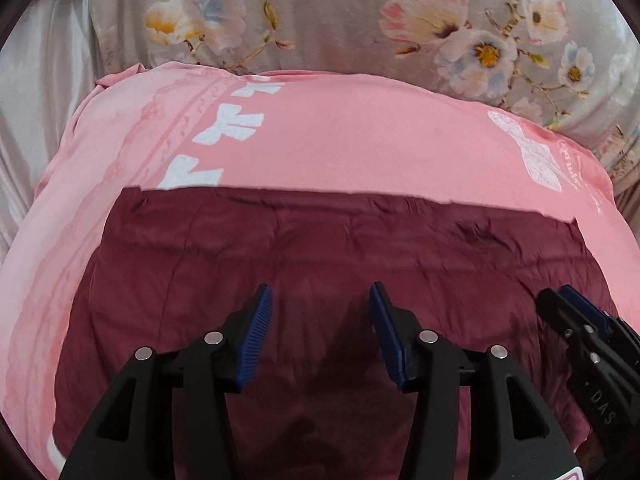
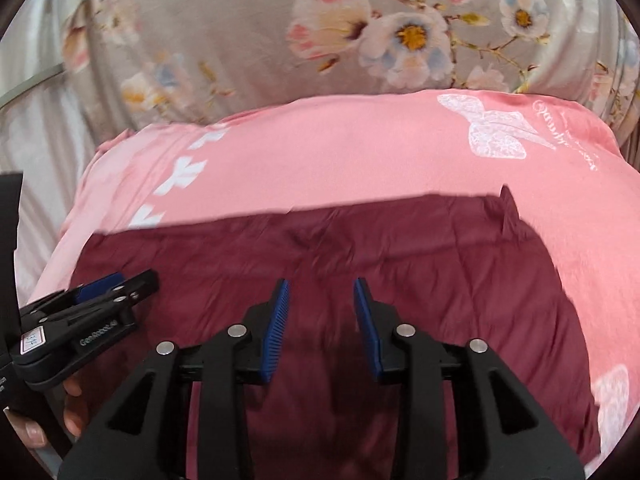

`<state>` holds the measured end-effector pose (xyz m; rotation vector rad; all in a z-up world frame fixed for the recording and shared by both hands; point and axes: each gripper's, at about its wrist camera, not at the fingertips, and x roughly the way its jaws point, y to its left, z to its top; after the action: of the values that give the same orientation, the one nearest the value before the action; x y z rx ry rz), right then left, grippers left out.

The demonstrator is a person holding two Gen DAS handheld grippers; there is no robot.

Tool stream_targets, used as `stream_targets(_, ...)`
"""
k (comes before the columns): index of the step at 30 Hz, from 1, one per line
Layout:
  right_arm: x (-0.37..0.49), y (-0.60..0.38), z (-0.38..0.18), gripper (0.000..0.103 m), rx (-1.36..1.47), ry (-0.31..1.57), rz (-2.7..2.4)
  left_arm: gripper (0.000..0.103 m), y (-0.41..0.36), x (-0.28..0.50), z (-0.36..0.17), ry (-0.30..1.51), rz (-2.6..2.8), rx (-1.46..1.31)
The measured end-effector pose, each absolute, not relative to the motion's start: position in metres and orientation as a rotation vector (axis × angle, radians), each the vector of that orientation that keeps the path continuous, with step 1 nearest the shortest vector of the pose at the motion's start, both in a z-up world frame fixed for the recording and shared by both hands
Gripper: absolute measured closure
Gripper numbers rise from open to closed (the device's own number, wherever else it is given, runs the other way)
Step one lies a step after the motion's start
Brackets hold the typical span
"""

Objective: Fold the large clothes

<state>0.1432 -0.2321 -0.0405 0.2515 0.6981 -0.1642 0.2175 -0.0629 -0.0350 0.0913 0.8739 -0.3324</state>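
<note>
A dark maroon garment point(image 1: 320, 256) lies folded flat on a pink blanket point(image 1: 340, 132) with white bows; its far edge runs straight across both views. My left gripper point(image 1: 320, 296) hovers open above the near part of the maroon garment point(image 2: 360, 256), with only cloth below its blue pads and nothing between them. My right gripper point(image 2: 320, 292) is also open over the same garment, its pads apart and bare. Each gripper shows in the other's view: the right gripper point(image 1: 560, 300) at the right edge, the left gripper point(image 2: 120, 280) at the left edge.
A grey floral sheet point(image 1: 340, 12) covers the bed beyond the pink blanket point(image 2: 340, 152). Pale plain fabric point(image 1: 36, 92) lies at the far left. A person's fingers point(image 2: 72, 412) hold the left gripper's handle at the lower left of the right wrist view.
</note>
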Motion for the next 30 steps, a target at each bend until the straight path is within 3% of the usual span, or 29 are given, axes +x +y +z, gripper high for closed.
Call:
stream_targets(11, 0.135, -0.201, -0.074, 0.070, 0.130, 0.742, -0.217, 0.051, -0.069, 0.195, -0.066, 0.820, -0.289, 0.132)
stream_targets(30, 0.141, -0.199, -0.081, 0.068, 0.112, 0.778, -0.232, 0.050, -0.082, 0.193, -0.072, 0.817, -0.244, 0.229)
